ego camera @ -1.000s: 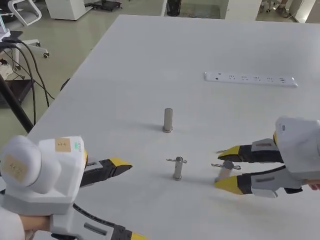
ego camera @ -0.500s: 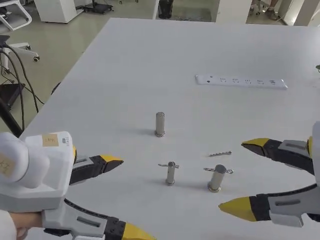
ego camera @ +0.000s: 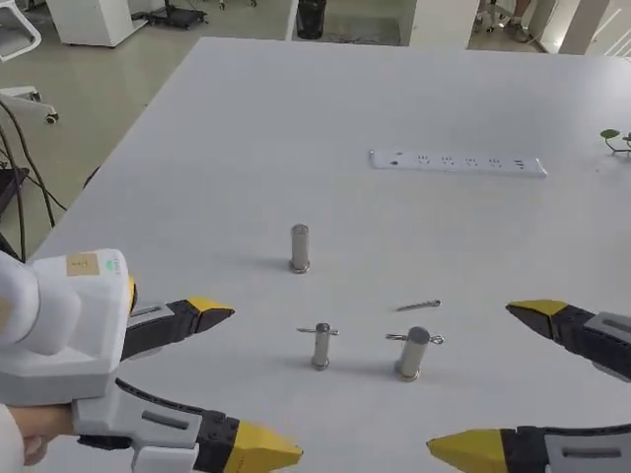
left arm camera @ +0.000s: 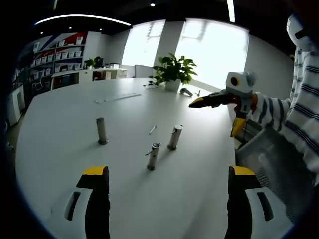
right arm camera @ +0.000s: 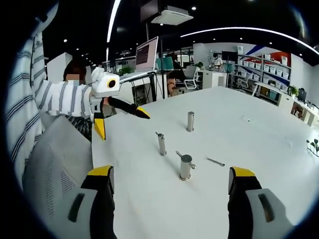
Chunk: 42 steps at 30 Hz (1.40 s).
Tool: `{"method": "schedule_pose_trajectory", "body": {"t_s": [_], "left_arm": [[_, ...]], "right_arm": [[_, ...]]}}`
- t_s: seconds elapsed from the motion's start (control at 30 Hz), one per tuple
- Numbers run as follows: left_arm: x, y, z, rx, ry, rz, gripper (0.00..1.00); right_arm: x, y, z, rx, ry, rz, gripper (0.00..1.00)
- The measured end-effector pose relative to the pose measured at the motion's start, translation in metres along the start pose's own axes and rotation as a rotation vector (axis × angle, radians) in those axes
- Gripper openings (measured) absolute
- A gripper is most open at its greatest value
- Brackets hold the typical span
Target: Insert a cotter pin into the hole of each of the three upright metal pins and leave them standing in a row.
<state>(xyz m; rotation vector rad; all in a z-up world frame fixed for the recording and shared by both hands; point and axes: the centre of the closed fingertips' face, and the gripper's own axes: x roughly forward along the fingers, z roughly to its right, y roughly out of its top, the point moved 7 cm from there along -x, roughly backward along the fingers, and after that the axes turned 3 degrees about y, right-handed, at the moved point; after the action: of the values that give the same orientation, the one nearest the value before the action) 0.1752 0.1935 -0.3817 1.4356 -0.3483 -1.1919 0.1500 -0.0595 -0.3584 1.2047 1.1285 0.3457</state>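
The head view's edge cuts off the right tongs (ego camera: pixel 493 382).

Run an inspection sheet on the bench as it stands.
Surface: white table, no spills seen.
Job's things: rear pin upright, no cotter; middle pin and right pin upright, each with a cotter through it; loose cotter lying flat.
Clutter: power strip; plant at the far end.
Grippers: left gripper and right gripper open, holding nothing.
Cables: dark cables on the floor, off the table.
Surroundings: chair.
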Motion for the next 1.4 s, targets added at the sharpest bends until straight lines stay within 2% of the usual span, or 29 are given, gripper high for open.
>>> {"method": "schedule_pose_trajectory", "body": {"t_s": [0.1,0.3,0.43,0.5,0.57,0.83,0.97,1.17,1.4], "left_arm": [[0.002,0.01,-0.015,-0.009,0.026,0.021,0.99],[0.013,0.038,-0.047,-0.02,0.08,0.08,0.99],[0.024,0.053,-0.063,-0.003,0.106,0.086,0.99],[0.03,0.059,-0.07,-0.012,0.12,0.094,0.99],[0.036,0.062,-0.077,0.01,0.143,0.093,0.99],[0.065,0.056,-0.098,-0.002,0.165,0.036,0.93],[0.079,0.052,-0.104,0.022,0.165,-0.009,0.91],[0.095,0.05,-0.11,0.051,0.16,-0.043,0.87],[0.109,0.051,-0.114,0.068,0.154,-0.053,0.79]], "right_arm": [[-0.004,-0.003,-0.005,0.03,0.004,0.006,0.93],[-0.013,-0.007,-0.009,0.054,-0.025,0.013,0.92],[-0.018,-0.008,-0.01,0.066,-0.045,0.02,0.91],[-0.02,-0.01,-0.009,0.074,-0.058,0.021,0.91],[-0.021,-0.012,-0.009,0.076,-0.065,0.02,0.91],[-0.025,-0.015,-0.008,0.098,-0.085,0.019,0.89],[-0.024,-0.017,-0.009,0.107,-0.09,0.015,0.89],[-0.022,-0.019,-0.011,0.116,-0.089,0.008,0.89],[-0.019,-0.023,-0.011,0.13,-0.084,-0.003,0.88]]}}
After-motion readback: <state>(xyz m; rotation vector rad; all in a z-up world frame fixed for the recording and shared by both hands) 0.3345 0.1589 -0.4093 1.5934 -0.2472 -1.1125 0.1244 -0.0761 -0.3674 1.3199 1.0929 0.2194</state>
